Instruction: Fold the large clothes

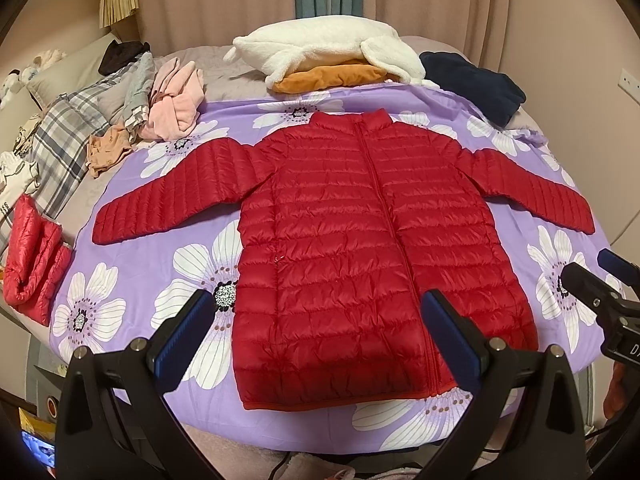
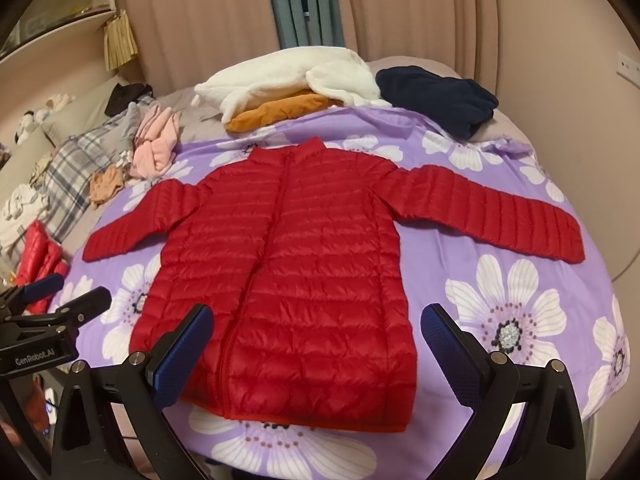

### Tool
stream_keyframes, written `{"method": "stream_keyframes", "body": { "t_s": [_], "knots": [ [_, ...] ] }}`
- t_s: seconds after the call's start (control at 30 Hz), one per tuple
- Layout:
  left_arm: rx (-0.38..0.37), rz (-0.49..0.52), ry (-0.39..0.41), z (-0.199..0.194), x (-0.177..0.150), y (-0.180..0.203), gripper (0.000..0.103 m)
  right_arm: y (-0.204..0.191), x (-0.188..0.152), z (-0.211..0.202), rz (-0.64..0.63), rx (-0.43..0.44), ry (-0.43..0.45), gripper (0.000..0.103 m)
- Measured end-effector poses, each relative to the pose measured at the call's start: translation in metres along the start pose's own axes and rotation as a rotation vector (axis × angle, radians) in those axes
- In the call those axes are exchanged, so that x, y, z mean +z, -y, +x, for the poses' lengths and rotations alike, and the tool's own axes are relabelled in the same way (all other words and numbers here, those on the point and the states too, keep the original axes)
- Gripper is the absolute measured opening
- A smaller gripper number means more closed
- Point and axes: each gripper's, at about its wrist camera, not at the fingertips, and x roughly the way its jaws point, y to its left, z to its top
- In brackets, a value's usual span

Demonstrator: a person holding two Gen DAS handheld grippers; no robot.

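Red jacket (image 1: 352, 240) lies flat on the bed's flowered sheet (image 1: 160, 280), collar far, hem nearest both claws. Left claw (image 1: 320, 344) and right claw (image 2: 318, 354) hover released above the hem, equally near.

Left tongs (image 1: 320, 328) gape wide, level, empty; right tongs (image 2: 318, 338) likewise, just beside them.

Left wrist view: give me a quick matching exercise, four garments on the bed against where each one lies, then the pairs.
Things:
1. red puffer jacket
2. white fleece
3. navy garment
4. pink garment

Places:
A. far right corner of the bed
B. far left, beside the plaid fabric
C. spread flat on the floral sheet
D. atop an orange garment

Pairs: 1-C, 2-D, 3-A, 4-B
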Motion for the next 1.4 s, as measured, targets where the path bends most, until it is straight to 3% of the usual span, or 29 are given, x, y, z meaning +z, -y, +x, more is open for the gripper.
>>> {"method": "stream_keyframes", "body": {
  "t_s": [1.4],
  "knots": [
    [0.011, 0.009, -0.004, 0.0001, 0.0011, -0.0007, 0.103, 0.0014, 0.0004, -0.0001, 0.005, 0.004, -0.005, 0.102]
  ]
}}
